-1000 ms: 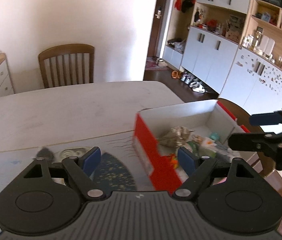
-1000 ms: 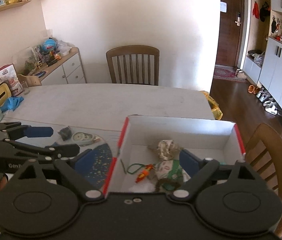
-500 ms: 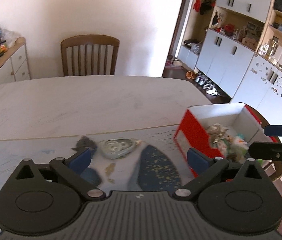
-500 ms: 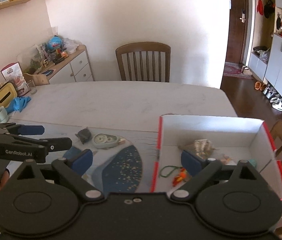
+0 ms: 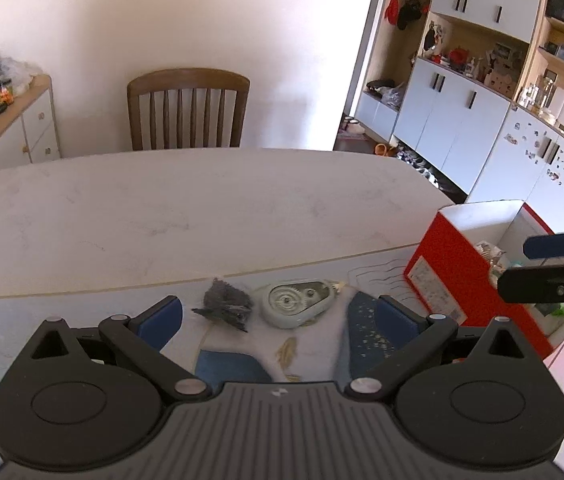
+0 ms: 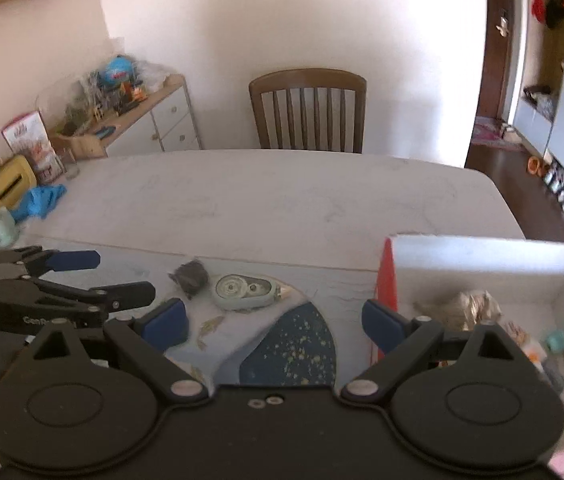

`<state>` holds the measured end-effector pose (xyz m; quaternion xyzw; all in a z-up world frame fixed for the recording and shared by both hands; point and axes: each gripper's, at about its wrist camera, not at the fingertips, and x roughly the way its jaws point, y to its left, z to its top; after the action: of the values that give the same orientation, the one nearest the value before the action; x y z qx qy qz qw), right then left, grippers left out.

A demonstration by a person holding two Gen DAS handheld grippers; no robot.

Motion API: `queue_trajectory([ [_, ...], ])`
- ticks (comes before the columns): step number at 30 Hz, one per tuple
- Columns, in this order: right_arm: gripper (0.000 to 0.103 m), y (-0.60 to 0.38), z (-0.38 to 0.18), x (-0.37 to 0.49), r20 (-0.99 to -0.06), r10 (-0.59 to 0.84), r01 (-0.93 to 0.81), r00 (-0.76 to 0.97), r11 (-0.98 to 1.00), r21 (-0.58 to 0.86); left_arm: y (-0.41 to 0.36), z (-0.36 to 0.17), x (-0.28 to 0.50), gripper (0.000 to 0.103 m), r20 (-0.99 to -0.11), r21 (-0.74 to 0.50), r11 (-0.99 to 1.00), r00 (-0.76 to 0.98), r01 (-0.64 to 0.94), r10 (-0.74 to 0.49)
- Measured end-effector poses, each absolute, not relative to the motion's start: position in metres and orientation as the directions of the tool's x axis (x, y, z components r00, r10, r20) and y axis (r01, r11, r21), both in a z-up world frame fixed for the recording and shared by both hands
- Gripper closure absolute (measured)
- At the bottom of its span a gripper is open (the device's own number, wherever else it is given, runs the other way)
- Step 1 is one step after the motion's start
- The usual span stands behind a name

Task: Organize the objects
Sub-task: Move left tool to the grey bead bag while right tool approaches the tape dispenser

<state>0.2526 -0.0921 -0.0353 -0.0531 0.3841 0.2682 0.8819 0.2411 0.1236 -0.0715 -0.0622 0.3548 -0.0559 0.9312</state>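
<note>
A pale green correction-tape dispenser point(image 5: 295, 303) and a small dark clip-like object point(image 5: 226, 306) lie on a patterned mat point(image 5: 365, 334) on the white table. They also show in the right wrist view: the dispenser point(image 6: 248, 291) and the dark object point(image 6: 191, 276). A red-and-white box point(image 5: 453, 264) with several small items inside stands to the right; it shows in the right wrist view point(image 6: 481, 260) too. My left gripper point(image 5: 278, 320) is open and empty just short of the two objects. My right gripper point(image 6: 276, 320) is open and empty over the mat beside the box.
A wooden chair point(image 5: 188, 108) stands at the table's far side. A sideboard point(image 6: 146, 120) with clutter is at the left, with a yellow box point(image 6: 8, 186), blue cloth point(image 6: 38, 206) and cup point(image 6: 0, 228) on the table's left edge. Cabinets point(image 5: 461, 116) line the right wall.
Both grippers have swung left, away from the box and toward the dispenser and dark object on the mat. Both stay open and empty.
</note>
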Motion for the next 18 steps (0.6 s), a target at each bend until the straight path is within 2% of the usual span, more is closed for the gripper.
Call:
queue_trajectory([
  [18, 0.012, -0.022, -0.097, 0.297, -0.791, 0.42, -0.686, 0.444, 0.727, 0.001, 0.158, -0.135, 0.297, 0.0, -0.725, -0.14, 0.99, 0.677, 0.03, -0.123],
])
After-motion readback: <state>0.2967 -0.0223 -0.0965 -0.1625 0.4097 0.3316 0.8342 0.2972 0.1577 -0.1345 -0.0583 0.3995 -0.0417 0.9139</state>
